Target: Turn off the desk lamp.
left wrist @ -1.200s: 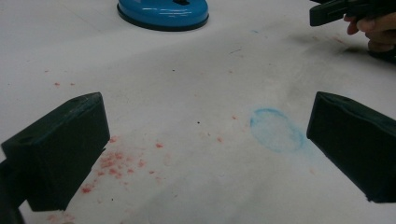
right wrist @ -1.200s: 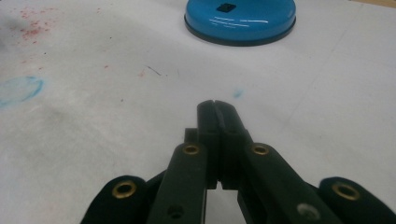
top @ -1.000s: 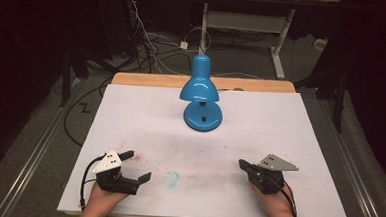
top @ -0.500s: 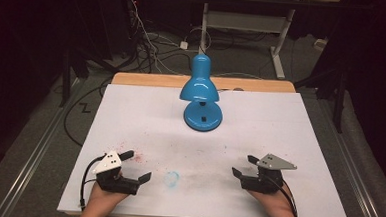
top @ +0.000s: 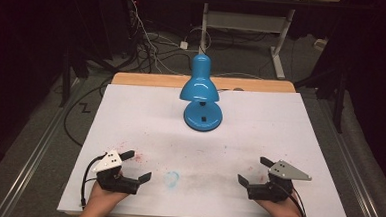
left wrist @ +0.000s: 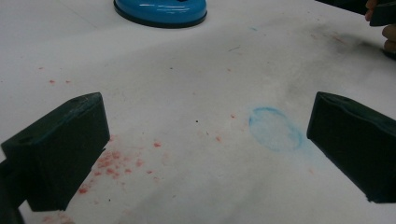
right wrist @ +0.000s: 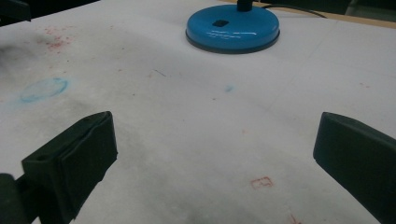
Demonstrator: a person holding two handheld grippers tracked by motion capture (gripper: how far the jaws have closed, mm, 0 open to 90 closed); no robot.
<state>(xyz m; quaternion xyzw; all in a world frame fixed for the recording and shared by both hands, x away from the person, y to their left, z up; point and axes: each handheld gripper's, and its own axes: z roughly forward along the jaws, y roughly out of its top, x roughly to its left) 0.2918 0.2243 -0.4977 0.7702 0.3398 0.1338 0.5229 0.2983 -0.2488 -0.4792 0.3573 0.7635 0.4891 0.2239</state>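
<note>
Down at the near edge of the table, the right gripper point(top: 254, 173) sits low over the white sheet, its jaws spread wide with bare paper between them — they have just been opening, and nothing is caught in the gap. From the right gripper view, both black jaws rise at the sides of the frame, well apart, with a small red mark point(right wrist: 261, 182) on the sheet just ahead of them. Across on the other side, the left gripper point(top: 137, 166) matches it: jaws wide, empty, resting near the front edge in the person's left hand point(top: 101, 202). Between its jaws in the left gripper view lies a scatter of red specks point(left wrist: 113, 161), and just inside the right-hand jaw there is a faint blue ring point(left wrist: 274, 129) drawn on the paper. That ring lies on the sheet between the two grippers, nearer the left one.

Further out, smudged grey patches run across the middle of the white sheet point(top: 290, 123). Well beyond both grippers, towards the far side of the table, stands the blue desk lamp point(top: 200, 91), upright on its round base point(right wrist: 232, 27), its shade tipped down over the base. A strip of wooden table edge point(top: 147, 80) shows behind the sheet, and cables point(top: 149, 43) trail over the floor past it.
</note>
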